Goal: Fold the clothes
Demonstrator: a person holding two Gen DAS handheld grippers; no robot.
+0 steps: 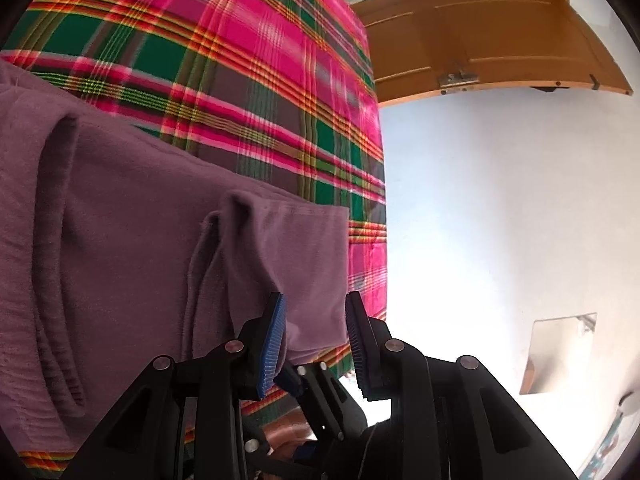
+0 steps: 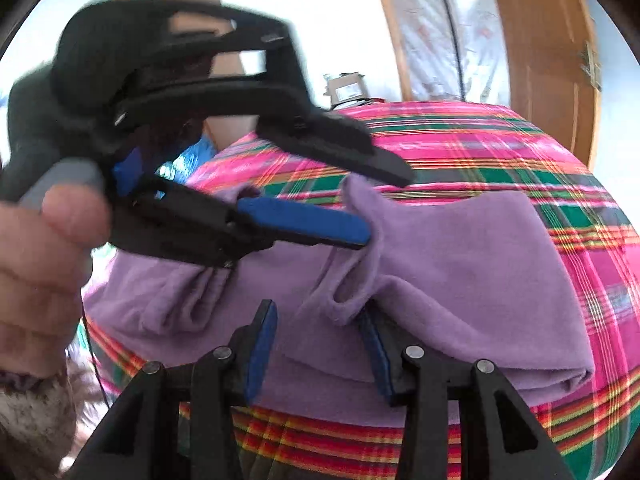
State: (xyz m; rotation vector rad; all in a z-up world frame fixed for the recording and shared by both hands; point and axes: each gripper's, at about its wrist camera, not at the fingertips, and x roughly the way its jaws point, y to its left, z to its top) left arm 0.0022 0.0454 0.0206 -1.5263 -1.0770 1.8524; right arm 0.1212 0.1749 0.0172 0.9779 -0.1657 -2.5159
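The purple garment lies on the plaid bedcover, partly doubled over itself, near the bedcover's front edge. At the garment's left, a long rolled seam runs along it; further right, a drawstring loop and a raised pleat stand up from the cloth. The left gripper sits at the garment's right corner with its jaws well apart, the corner between the blue pads but not pinched. From the right wrist view, a hand holds that left gripper over the garment, while the right gripper hangs at the garment's near edge, jaws wide, cloth draped against one finger but not clamped. The garment looks like fleece: soft, light, limp, likely to sag and bunch. I judge a double-layer corner or hem the surest hold.
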